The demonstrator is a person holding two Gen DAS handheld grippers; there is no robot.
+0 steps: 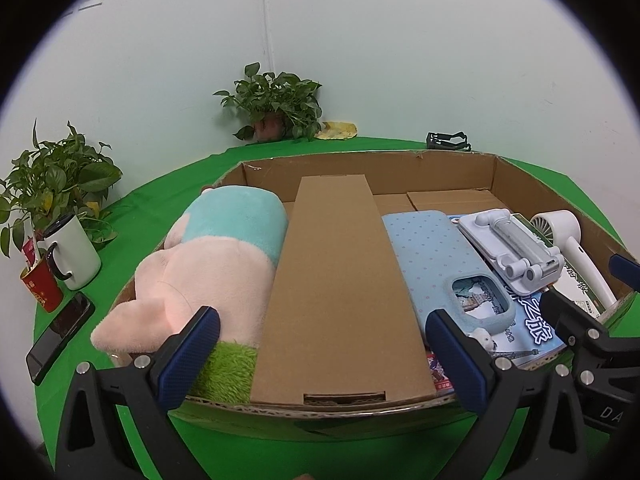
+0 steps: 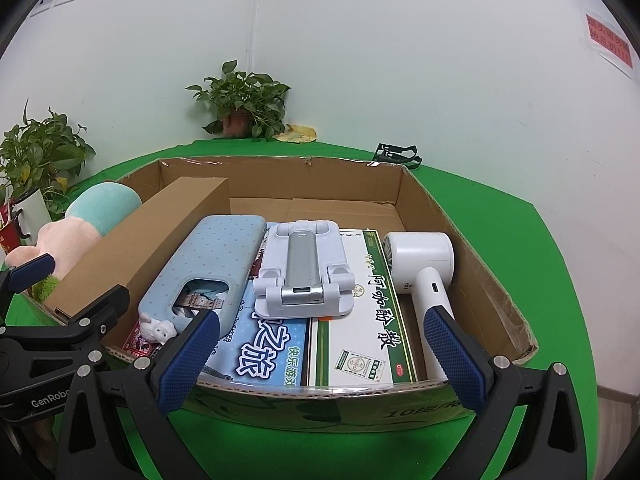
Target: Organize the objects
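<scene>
An open cardboard box (image 1: 516, 184) (image 2: 480, 280) holds a pink and teal plush toy (image 1: 208, 264) (image 2: 80, 232), a long brown carton (image 1: 336, 280) (image 2: 140, 240), a blue dotted phone case (image 1: 436, 256) (image 2: 212, 264), a white folding stand (image 1: 508, 248) (image 2: 304, 272), a white handheld fan (image 1: 568, 240) (image 2: 424, 264), a blue booklet (image 2: 264, 352) and a green-edged medicine box (image 2: 360, 332). My left gripper (image 1: 322, 328) is open at the box's near edge, straddling the carton. My right gripper (image 2: 320, 332) is open over the booklet and medicine box.
Green cloth (image 1: 160, 200) covers the table. Left of the box stand a white mug (image 1: 72, 252), a red cup (image 1: 40, 288) and a black phone (image 1: 60, 336). Two potted plants (image 1: 276, 104) (image 1: 52, 176) and a black clip (image 1: 448, 140) sit by the wall.
</scene>
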